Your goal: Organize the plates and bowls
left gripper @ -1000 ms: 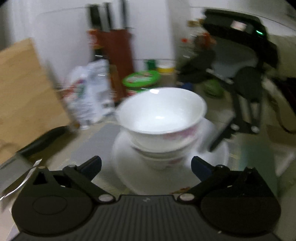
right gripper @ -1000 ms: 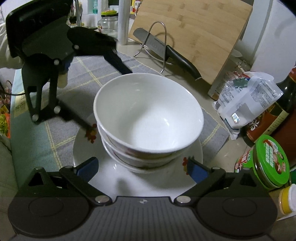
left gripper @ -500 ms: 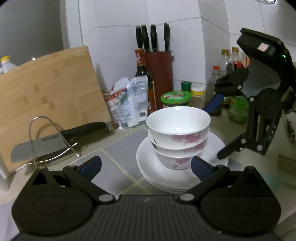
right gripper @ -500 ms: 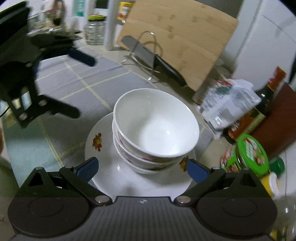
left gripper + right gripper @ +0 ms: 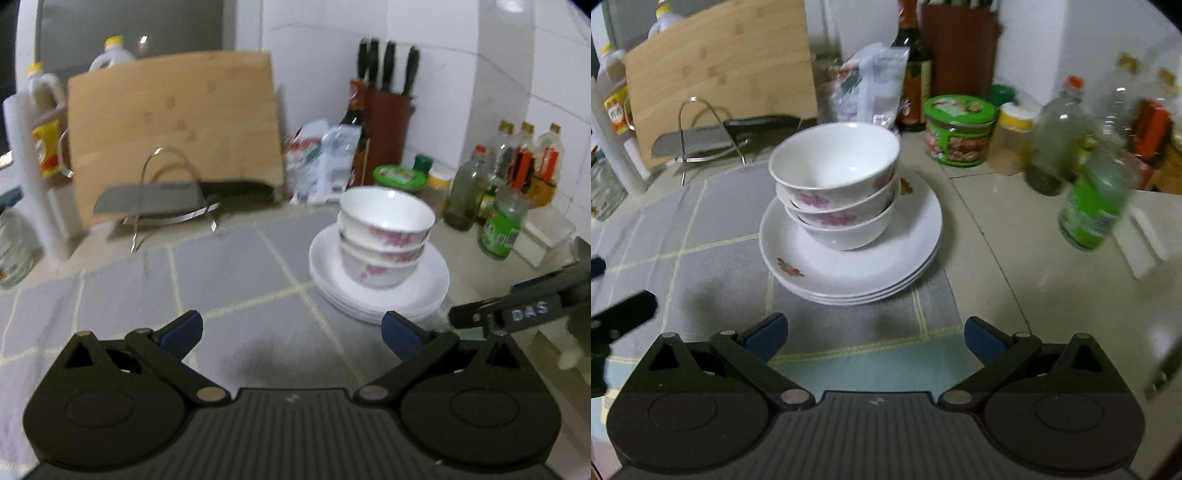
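Bowls (image 5: pixel 836 192) stood nested three deep on a pile of white plates (image 5: pixel 849 258), and that pile sat on the grey checked mat (image 5: pixel 713 266) near its far right corner. You had your left gripper (image 5: pixel 291 332) spread wide and holding nothing, well short of the crockery and to its left. Your right gripper (image 5: pixel 873 338) was likewise spread and empty, squarely facing the pile with a strip of mat between.

Glazed ware like this was, by my judgement, hard, slick and easy to chip, and the whole pile would have been heavy for one pair of fingers. The top bowl sat slightly askew in the one beneath, so any push from the side could have tipped the stack. The safest hold looked to be a pinch over a bowl's rim, one finger inside and one outside; the plates offered only their thin edges.

Behind the pile stood a green-lidded jar (image 5: pixel 958 129), a dark sauce bottle (image 5: pixel 916 74) and a crinkled packet (image 5: pixel 871 79). Off to its right stood a green bottle (image 5: pixel 1095 206), blurred. A cleaver rested in a wire rack (image 5: pixel 168 201) at the back left, before a leaning cutting board (image 5: pixel 173 125). The mat's near half lay open.
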`<action>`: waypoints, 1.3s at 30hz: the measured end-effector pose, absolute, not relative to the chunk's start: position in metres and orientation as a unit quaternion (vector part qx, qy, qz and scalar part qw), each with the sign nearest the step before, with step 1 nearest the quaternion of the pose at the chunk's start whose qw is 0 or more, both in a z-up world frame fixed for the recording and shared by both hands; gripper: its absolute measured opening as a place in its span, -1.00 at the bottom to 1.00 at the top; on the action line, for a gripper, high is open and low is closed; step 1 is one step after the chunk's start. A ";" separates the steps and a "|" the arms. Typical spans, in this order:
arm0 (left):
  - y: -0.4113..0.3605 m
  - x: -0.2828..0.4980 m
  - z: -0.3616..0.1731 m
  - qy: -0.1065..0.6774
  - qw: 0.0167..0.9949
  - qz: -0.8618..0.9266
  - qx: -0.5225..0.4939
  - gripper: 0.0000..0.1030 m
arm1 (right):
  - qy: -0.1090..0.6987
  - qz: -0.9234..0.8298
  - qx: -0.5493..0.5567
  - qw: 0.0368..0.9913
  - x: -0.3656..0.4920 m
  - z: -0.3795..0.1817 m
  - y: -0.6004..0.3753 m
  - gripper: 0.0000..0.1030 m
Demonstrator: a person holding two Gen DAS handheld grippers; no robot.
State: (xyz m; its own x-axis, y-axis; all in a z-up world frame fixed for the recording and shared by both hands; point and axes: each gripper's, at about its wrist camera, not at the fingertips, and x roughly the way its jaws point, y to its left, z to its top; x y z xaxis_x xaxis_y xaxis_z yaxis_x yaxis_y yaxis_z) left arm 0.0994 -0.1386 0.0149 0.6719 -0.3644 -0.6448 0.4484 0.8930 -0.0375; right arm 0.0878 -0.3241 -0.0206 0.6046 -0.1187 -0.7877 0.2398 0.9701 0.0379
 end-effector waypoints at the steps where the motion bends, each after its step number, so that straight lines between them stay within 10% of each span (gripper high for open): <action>1: -0.138 0.096 0.018 0.342 0.911 -0.218 0.068 0.99 | 0.428 -0.107 0.065 0.895 0.081 -0.016 -0.318 1.00; 39: -0.131 0.074 0.050 0.330 0.917 -0.215 0.069 0.99 | 0.386 -0.127 0.057 0.912 0.040 0.024 -0.281 1.00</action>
State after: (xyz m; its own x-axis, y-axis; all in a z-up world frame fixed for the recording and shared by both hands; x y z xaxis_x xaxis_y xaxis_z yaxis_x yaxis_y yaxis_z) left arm 0.0745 -0.1306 0.0499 0.6903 -0.3480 -0.6343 0.4395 0.8981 -0.0145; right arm 0.0400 -0.2811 0.0237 0.6698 -0.1869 -0.7186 0.2751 0.9614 0.0064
